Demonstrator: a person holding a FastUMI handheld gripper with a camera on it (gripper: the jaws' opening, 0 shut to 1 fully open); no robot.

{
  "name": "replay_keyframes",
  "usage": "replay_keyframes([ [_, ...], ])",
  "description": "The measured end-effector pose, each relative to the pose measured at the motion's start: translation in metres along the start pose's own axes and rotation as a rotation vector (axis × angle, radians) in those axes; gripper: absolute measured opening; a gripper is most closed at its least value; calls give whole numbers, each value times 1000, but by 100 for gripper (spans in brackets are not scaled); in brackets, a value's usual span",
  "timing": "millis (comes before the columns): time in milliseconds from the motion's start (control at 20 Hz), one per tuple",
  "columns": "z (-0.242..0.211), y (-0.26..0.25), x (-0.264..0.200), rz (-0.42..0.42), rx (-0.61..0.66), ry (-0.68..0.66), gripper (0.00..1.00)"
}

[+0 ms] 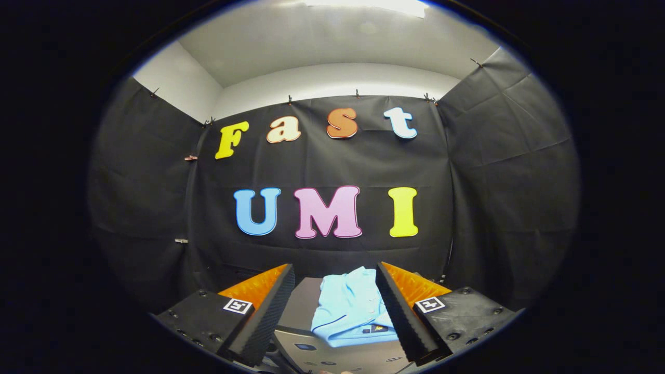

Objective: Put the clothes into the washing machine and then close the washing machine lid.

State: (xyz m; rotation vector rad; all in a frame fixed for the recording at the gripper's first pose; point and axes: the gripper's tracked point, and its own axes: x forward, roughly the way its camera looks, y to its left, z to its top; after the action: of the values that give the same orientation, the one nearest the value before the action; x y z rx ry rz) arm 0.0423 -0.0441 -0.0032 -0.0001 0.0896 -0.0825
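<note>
The washing machine (pixel 311 332) is the largest thing here: a grey top surface, seen low and partly cut off, standing in front of the black cloth wall (pixel 332 166). Whether the grey panel is the lid itself or a fixed top cannot be told from this angle, nor whether the drum is open. On the machine's top lies the shirt (pixel 350 309), light blue, folded, with a collar at its far end and a small dark tag near its front edge; it sits toward the right side of the grey surface. The gripper (pixel 332 311) is held above the machine's near edge, level and pointed at the wall, its fingers spread wide with nothing between the pads. The shirt shows in the gap, its right edge hidden behind the right finger. Judgement: loading not yet begun, grasp is the step in hand. Risks: the shirt lies off-centre toward the right finger, so a straight descent could land that finger on the cloth and pin it instead of straddling it. A shallow pinch might catch only the top layer, letting the fold open and a trailing hem snag under the closing lid.
</note>
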Motion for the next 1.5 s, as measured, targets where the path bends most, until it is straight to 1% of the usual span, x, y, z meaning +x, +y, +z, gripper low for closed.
replay_keyframes([
  [100,0,-7,13,-13,-1,23,98],
  [250,-3,-15,37,-9,13,56,98],
  [450,-16,-40,86,-65,27,148,98],
  [550,-24,-47,107,-72,44,195,99],
  [800,-64,-56,155,-69,62,366,98],
  [1000,-104,-69,188,-106,58,502,99],
  [1150,-140,-74,202,-113,61,631,98],
  [1300,-162,-86,216,-142,60,696,99],
  [1450,-181,-87,216,-148,91,775,98],
  [1500,-188,-88,213,-150,82,801,99],
])
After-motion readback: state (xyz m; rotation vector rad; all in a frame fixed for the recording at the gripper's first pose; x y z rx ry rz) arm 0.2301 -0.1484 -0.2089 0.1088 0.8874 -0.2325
